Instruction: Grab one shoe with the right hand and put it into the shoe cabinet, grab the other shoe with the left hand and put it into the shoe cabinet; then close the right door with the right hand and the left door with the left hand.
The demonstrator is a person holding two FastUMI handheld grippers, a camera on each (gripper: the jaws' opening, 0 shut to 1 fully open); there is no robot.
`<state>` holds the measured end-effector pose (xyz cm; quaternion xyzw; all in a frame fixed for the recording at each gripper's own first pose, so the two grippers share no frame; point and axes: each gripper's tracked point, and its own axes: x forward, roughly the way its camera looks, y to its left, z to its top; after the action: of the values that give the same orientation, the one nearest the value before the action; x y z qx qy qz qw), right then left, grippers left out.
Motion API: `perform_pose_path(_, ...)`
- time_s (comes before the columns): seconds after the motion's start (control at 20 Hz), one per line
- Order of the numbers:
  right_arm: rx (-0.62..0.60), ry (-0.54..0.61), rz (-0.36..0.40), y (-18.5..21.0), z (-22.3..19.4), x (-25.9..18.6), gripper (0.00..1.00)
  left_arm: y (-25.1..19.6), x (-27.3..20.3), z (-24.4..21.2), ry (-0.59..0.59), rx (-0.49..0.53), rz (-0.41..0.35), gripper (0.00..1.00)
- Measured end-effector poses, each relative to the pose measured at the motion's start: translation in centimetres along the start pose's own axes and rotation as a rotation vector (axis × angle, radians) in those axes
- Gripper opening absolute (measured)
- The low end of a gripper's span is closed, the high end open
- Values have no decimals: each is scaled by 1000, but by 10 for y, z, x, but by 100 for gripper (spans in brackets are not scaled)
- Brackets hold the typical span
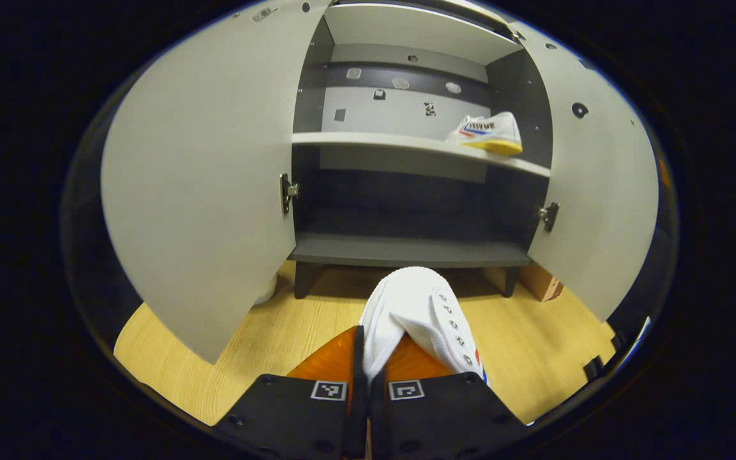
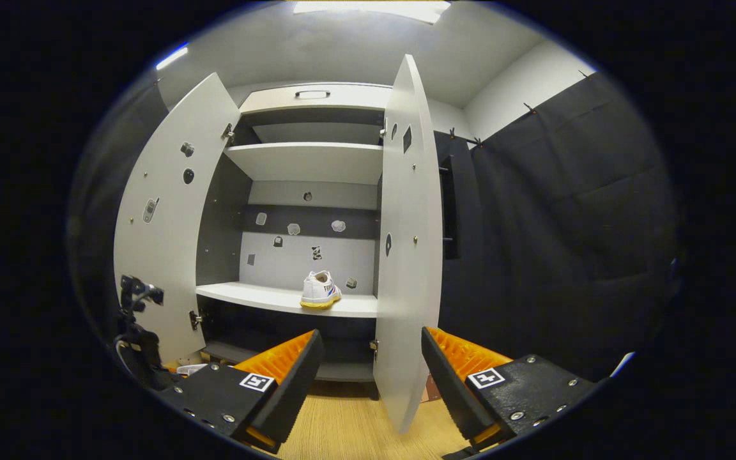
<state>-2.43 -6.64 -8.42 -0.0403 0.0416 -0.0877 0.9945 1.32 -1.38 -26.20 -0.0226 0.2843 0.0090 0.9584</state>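
Observation:
My left gripper [image 1: 368,358] is shut on a white sneaker [image 1: 416,316], held off the wooden floor in front of the open shoe cabinet [image 1: 406,249]. A second white sneaker with a yellow sole [image 1: 489,133] [image 2: 320,291] rests on the right part of the cabinet's middle shelf [image 1: 368,142] [image 2: 259,296]. Both grey doors stand open: the left door [image 1: 208,185] [image 2: 163,217] and the right door [image 1: 588,191] [image 2: 409,249]. My right gripper [image 2: 368,364] is open, its fingers either side of the right door's lower edge without touching it. The left gripper [image 2: 135,319] also appears far left in the right gripper view.
The cabinet's bottom shelf [image 1: 406,250] is bare, as is the upper shelf [image 2: 307,160]. A cardboard box [image 1: 542,282] sits on the floor to the right of the cabinet's leg. Black cloth [image 2: 566,236] hangs to the right of the cabinet. The floor is light wood [image 1: 534,345].

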Motion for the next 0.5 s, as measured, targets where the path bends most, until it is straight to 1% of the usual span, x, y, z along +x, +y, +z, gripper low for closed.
perform_pose_path(0.1, 9, 0, 11, 1, 0, -2, 94, -12, -24, 48, -65, -23, -15, 9)
perform_pose_path(0.25, 11, -1, 16, -2, -1, -4, 94, -19, -41, 116, -143, -24, 3, 10)
perform_pose_path(0.4, 21, -11, 22, -5, 2, -8, 94, -27, -28, 188, -233, -10, -6, 10)
perform_pose_path(0.5, 21, -10, 20, -12, 2, -10, 94, -30, -7, 236, -278, 10, 1, 10)
